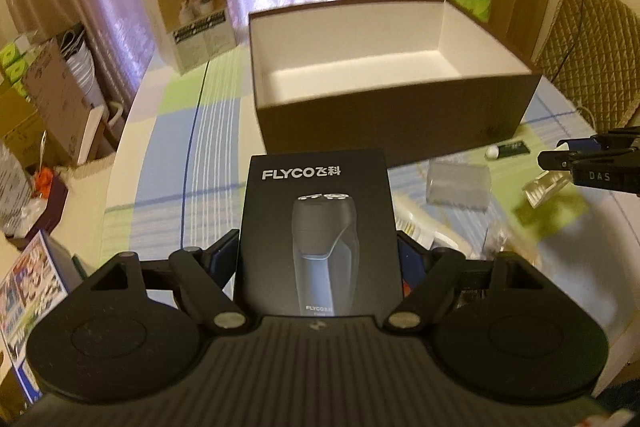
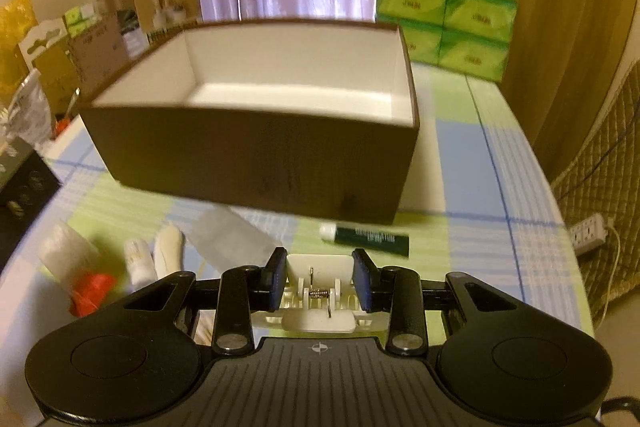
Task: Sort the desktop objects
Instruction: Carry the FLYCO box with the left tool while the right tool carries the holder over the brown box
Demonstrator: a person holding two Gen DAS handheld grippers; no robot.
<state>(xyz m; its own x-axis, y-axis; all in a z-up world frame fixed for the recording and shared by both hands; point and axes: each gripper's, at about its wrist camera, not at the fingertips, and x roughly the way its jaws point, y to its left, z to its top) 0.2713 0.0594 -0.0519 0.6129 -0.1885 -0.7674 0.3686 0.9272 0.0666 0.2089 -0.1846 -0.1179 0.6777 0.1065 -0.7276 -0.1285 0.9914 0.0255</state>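
My left gripper (image 1: 318,259) is shut on a black FLYCO shaver box (image 1: 318,235), held upright just in front of the open brown box (image 1: 396,123) with a white, bare inside. My right gripper (image 2: 320,279) is shut on a white plastic clip with a metal spring (image 2: 320,295), held short of the brown box (image 2: 256,155). The right gripper (image 1: 576,161) also shows at the right edge of the left wrist view with the clear clip (image 1: 546,187). A dark green tube with a white cap (image 2: 366,235) lies by the box's near wall.
On the checked tablecloth (image 2: 472,163) lie a clear plastic cup (image 1: 458,183), a grey packet (image 2: 232,233), white rolls and an orange item (image 2: 90,293). A photo-printed carton (image 1: 190,15) and stacked green tissue packs (image 2: 448,3) stand behind. A padded chair (image 1: 588,43) is at right.
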